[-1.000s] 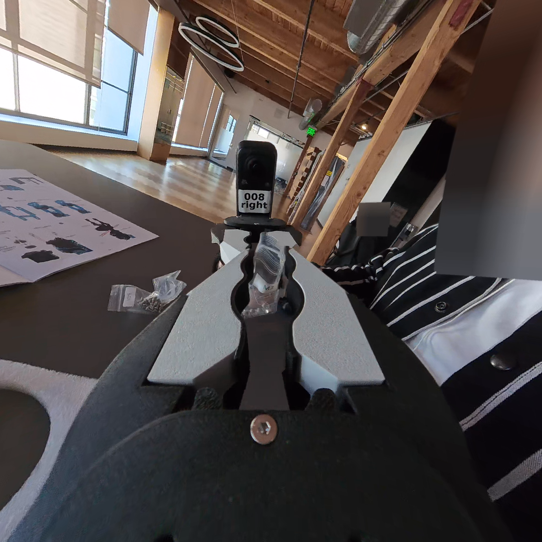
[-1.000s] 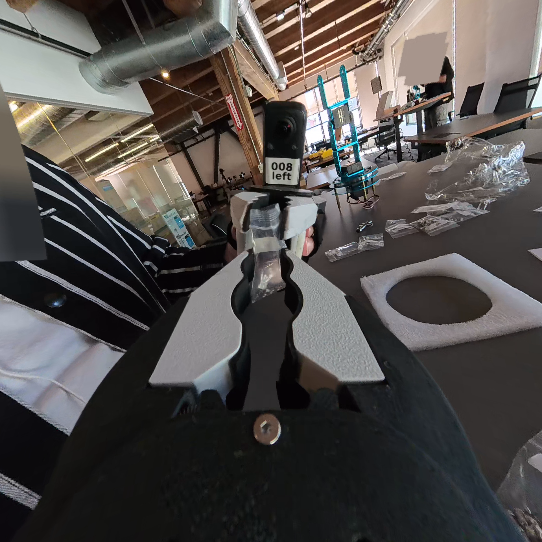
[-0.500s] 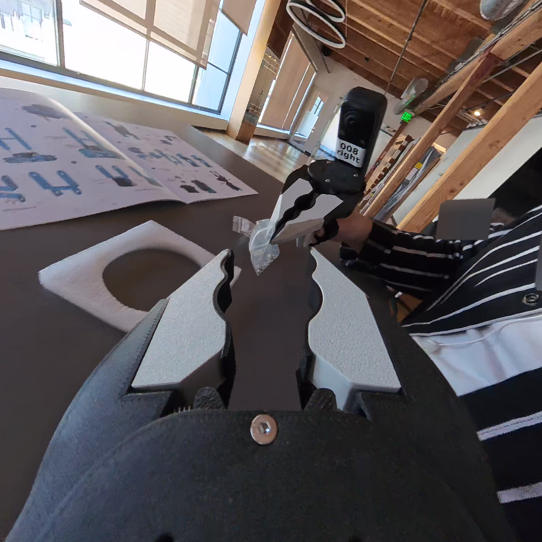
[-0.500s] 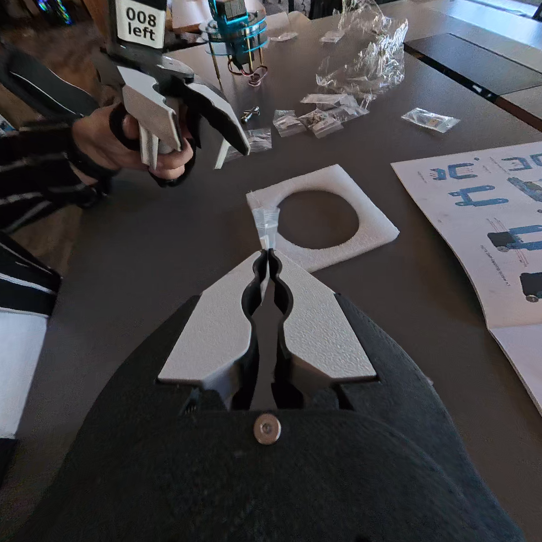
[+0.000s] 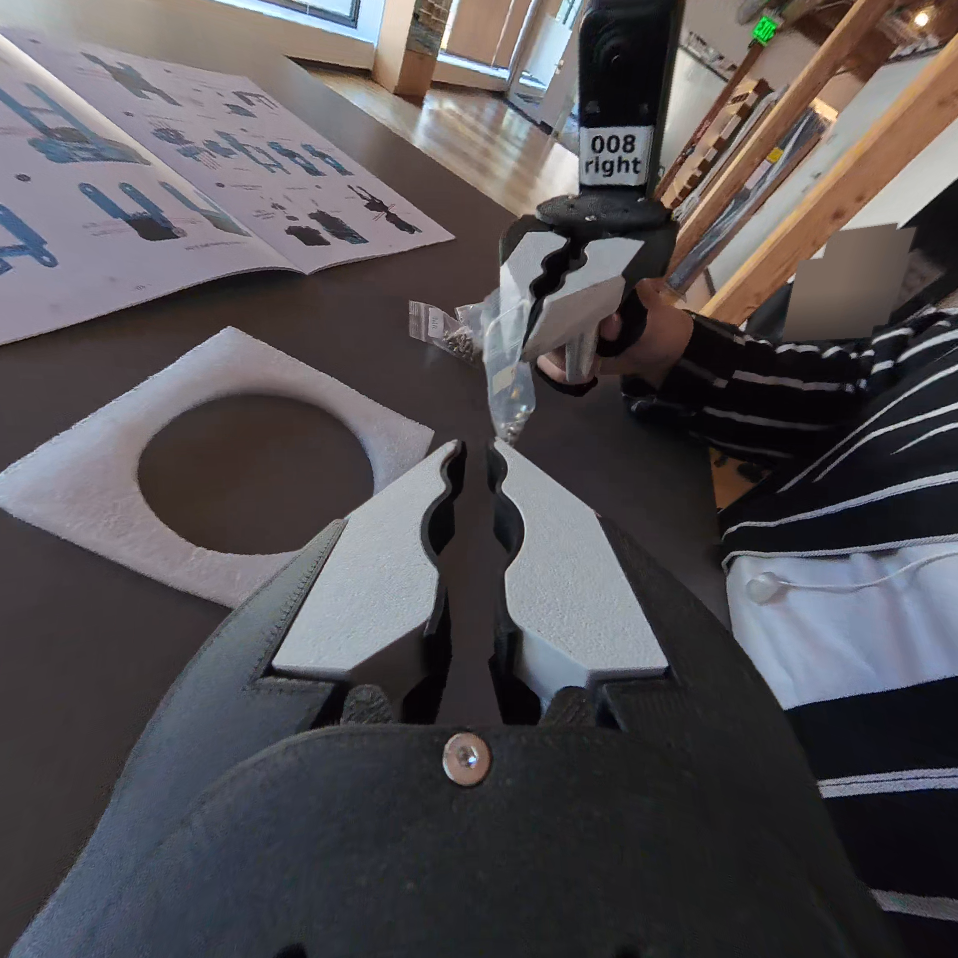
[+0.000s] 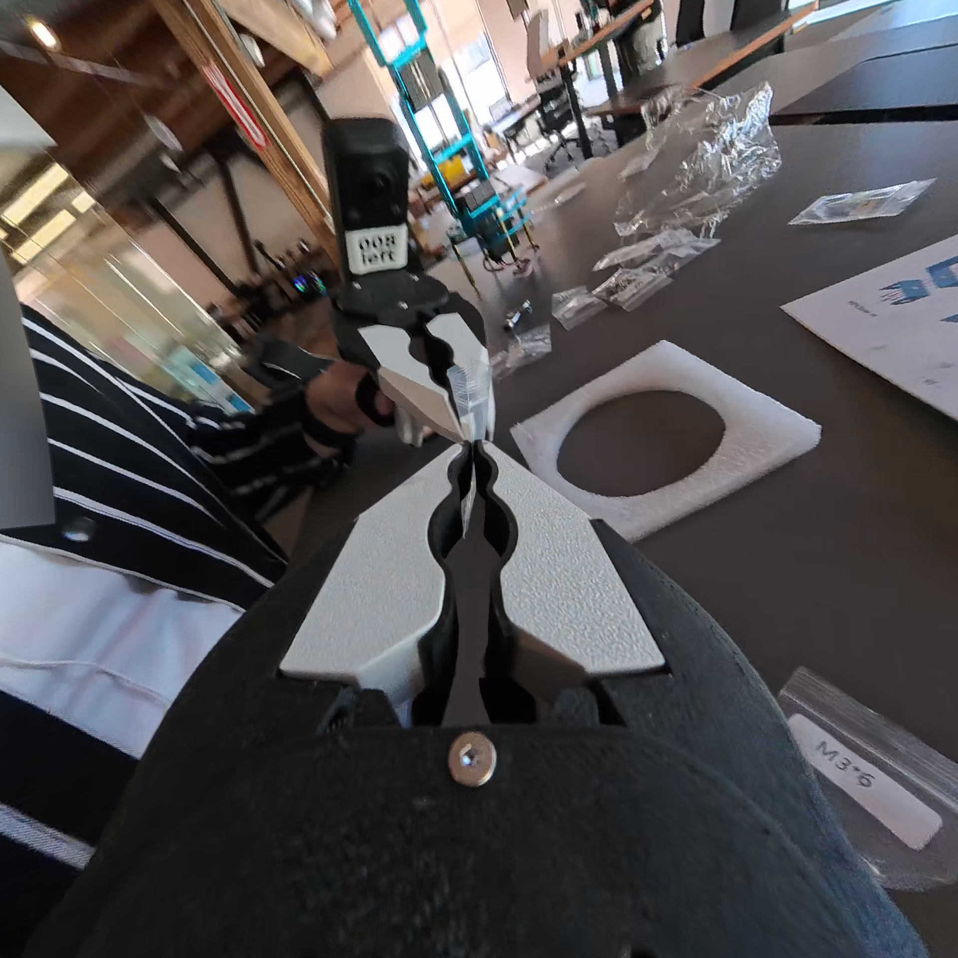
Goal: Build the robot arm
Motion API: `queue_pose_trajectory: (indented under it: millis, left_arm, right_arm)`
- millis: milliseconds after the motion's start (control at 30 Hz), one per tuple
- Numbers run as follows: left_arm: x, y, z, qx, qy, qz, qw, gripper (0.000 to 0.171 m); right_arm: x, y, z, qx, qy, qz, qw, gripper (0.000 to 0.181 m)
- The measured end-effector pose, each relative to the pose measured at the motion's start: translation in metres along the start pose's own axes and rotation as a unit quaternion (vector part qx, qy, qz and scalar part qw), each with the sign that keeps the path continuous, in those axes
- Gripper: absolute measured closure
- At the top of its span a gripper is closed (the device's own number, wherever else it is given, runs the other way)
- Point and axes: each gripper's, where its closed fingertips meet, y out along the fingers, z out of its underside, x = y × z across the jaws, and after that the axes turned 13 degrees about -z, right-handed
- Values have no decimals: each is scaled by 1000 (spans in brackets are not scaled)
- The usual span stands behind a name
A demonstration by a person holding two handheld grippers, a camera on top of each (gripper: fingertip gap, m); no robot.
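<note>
Two claws, one small clear bag (image 5: 505, 363) between them.
Right claw (image 6: 473, 450) pinches bag; left claw (image 5: 474, 448) slightly spread, tips beside it. One foam square (image 5: 93, 477) left of left claw on worktop (image 5: 78, 648).

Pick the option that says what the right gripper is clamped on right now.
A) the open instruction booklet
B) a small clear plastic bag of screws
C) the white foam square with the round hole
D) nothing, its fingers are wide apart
B: the right gripper has its fingers pinched together on the small clear plastic bag of screws, which hangs from it above the dark table, just ahead of the left gripper.
</note>
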Motion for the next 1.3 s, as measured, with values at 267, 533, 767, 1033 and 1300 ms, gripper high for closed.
queue_pose_trajectory:
  millis: [267,533,767,1033,1300]
  left_arm:
    - [-9,5,-10,-27,-65,53,996,162]
    - [-3,4,-21,-57,-139,53,987,171]
    - [13,19,-15,-67,-188,-57,978,171]
    - [5,27,-11,-84,-207,-96,970,171]
    - [3,29,-1,-62,-238,-78,966,170]
  right_arm:
    - [-2,2,3,-11,60,-41,997,181]
    - [-20,3,-2,-27,45,26,998,147]
    - [-27,2,1,70,-155,256,952,104]
    - [-37,2,17,130,-174,339,915,136]
    - [-39,6,29,140,-159,313,926,152]
